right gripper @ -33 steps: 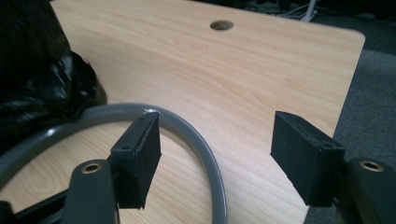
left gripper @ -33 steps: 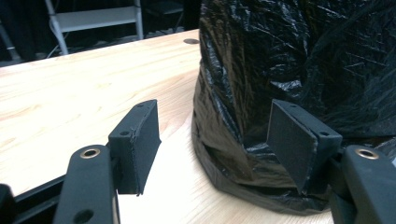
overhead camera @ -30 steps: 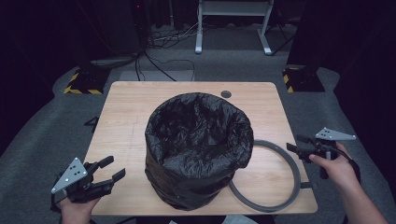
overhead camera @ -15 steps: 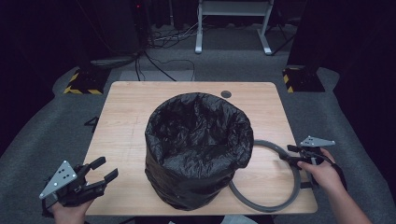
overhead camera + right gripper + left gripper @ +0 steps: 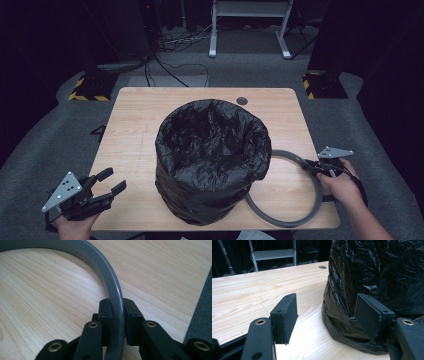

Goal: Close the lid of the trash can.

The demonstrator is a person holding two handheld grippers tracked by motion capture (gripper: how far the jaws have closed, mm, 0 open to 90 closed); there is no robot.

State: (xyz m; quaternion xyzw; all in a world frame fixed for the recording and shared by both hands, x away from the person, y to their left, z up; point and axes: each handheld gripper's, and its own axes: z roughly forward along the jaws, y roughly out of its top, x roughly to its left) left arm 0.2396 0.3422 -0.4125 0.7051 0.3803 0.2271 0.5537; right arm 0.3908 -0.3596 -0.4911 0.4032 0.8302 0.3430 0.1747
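Note:
A round bin lined with a black plastic bag (image 5: 212, 160) stands in the middle of the wooden table (image 5: 140, 125). A grey ring (image 5: 287, 223) lies flat on the table against the bin's right side. My right gripper (image 5: 312, 167) is low over the ring's right arc. Its jaws have just been closing, and in the right gripper view they (image 5: 116, 315) pinch the grey ring (image 5: 100, 262) from both sides. My left gripper (image 5: 114, 180) stays open off the table's front left corner. In the left gripper view its jaws (image 5: 327, 312) face the bag (image 5: 382, 270) with nothing between them.
A small dark hole (image 5: 242, 100) sits in the tabletop near the far edge. Grey carpet surrounds the table. Cables (image 5: 165, 65) and a white metal stand (image 5: 250, 30) lie on the floor behind it.
My right gripper has come down onto the ring and its jaws have closed on it. The left gripper has hardly moved.

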